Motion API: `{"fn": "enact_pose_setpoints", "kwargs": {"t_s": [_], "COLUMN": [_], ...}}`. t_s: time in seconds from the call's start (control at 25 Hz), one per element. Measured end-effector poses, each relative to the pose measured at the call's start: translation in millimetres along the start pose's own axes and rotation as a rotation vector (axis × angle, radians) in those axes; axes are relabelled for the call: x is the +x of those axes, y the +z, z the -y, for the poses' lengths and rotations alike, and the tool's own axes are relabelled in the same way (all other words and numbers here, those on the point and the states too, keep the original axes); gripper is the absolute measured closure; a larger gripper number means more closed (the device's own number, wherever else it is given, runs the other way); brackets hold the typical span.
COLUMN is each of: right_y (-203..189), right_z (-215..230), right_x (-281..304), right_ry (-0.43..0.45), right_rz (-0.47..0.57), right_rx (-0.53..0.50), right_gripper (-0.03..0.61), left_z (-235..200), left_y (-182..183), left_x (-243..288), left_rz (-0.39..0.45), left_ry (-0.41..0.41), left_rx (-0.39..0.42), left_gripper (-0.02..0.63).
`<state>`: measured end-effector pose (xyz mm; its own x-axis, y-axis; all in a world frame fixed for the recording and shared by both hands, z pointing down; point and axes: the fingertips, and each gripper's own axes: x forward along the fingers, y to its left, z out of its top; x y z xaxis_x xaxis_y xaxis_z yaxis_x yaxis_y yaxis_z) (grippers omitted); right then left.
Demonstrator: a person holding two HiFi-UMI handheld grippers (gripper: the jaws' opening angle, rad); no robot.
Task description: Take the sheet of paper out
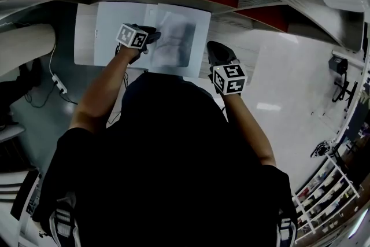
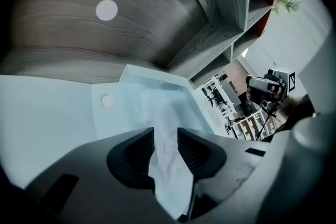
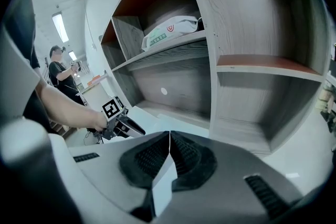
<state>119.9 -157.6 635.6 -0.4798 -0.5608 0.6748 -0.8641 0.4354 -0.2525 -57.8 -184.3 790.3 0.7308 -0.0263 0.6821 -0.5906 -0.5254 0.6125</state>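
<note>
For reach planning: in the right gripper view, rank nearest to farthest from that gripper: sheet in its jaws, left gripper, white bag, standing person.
1. sheet, clamped in the jaws
2. left gripper, lower left
3. white bag, upper shelf
4. person, far left

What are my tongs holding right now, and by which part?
The right tongs pinch the edge of a thin white flat sheet. The left tongs stand open, with crumpled white paper lying between them, unpinched.
</note>
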Motion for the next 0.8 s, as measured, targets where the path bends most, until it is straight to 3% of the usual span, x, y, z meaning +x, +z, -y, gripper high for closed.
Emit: {"fn": "enact_pose_setpoints", "kwargs": {"t_s": [0.8], "right_y": [-19], "right_z": [5], "right_x": [-10], "right_ry": [-0.007], "right_rz": [-0.028], "right_rx": [0.001], "right_gripper": [0.566], "left_z": [-10], "left_y": [-19], "left_x": [42], "left_rz": [-0.054], "left_ry": [0.033], "left_rx": [-0.024], "left_gripper": [0.476]}}
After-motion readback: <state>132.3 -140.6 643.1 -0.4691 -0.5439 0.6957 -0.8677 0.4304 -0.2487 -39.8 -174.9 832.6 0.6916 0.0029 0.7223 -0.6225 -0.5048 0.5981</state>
